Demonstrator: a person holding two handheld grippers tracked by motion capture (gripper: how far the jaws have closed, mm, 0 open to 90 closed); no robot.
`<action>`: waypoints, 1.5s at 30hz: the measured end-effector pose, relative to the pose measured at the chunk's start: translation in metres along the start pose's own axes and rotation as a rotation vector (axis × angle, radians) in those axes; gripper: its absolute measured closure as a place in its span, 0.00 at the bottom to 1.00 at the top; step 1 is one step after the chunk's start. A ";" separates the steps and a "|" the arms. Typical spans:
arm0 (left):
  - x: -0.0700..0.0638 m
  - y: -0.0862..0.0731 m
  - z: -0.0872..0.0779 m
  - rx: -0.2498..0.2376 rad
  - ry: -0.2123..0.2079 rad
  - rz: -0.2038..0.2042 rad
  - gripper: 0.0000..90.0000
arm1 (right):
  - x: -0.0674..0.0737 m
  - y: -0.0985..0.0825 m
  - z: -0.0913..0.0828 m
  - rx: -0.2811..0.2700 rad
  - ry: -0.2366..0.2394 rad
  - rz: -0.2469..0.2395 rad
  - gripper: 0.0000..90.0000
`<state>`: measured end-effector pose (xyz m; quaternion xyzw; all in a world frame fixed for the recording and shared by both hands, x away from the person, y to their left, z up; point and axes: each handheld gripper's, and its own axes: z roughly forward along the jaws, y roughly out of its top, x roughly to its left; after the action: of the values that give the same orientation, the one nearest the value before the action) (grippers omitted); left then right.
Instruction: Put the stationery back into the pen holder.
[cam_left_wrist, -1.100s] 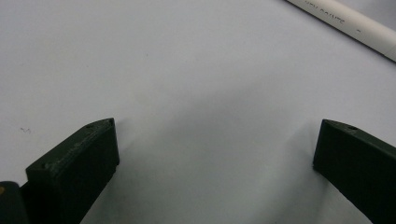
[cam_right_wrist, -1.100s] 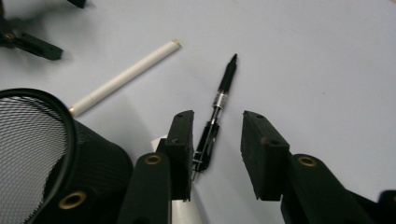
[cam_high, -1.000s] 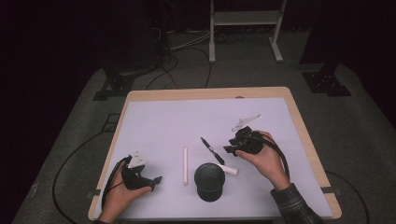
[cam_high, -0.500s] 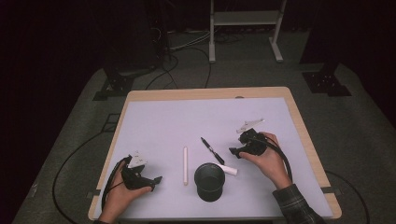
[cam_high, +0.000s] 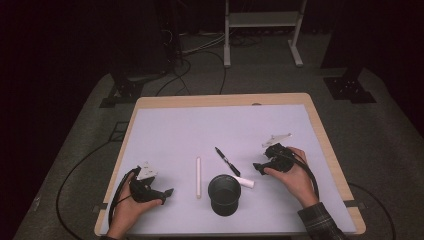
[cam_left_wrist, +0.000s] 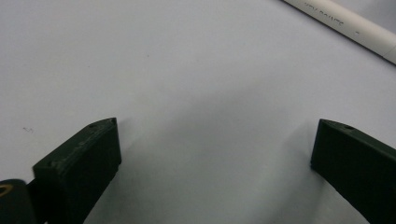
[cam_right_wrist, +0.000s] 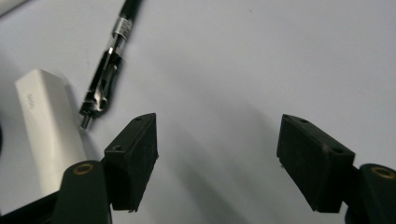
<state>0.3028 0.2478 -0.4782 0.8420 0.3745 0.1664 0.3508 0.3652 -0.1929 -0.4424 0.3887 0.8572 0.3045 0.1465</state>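
High view: right gripper (cam_high: 259, 167) by the white block (cam_high: 245, 182), fingers just opened wide, empty.
Slide left to straddle the block squarely, clear of the pen (cam_high: 227, 161); left gripper (cam_high: 167, 192) rests wide open, empty.

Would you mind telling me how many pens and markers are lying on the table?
2: a white marker left of the black cup, and a black pen behind the cup. The cup's inside is partly hidden.

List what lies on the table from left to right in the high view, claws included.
Left claw → long white pen → black cup → short white piece → right claw. The black pen is left out, since it slants above the cup and overlaps it in the order.
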 end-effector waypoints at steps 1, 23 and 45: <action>0.000 0.000 -0.001 -0.007 0.000 0.002 0.07 | -0.001 -0.002 0.000 -0.001 -0.004 0.000 0.31; -0.007 0.014 -0.011 -0.031 -0.035 -0.035 0.31 | -0.019 -0.040 0.004 -0.011 -0.055 0.115 0.23; -0.017 0.036 -0.014 -0.020 -0.033 -0.064 0.41 | -0.016 -0.056 0.006 -0.145 -0.067 0.108 0.21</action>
<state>0.3024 0.2252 -0.4430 0.8286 0.3938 0.1448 0.3705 0.3465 -0.2316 -0.4829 0.4327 0.8052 0.3600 0.1864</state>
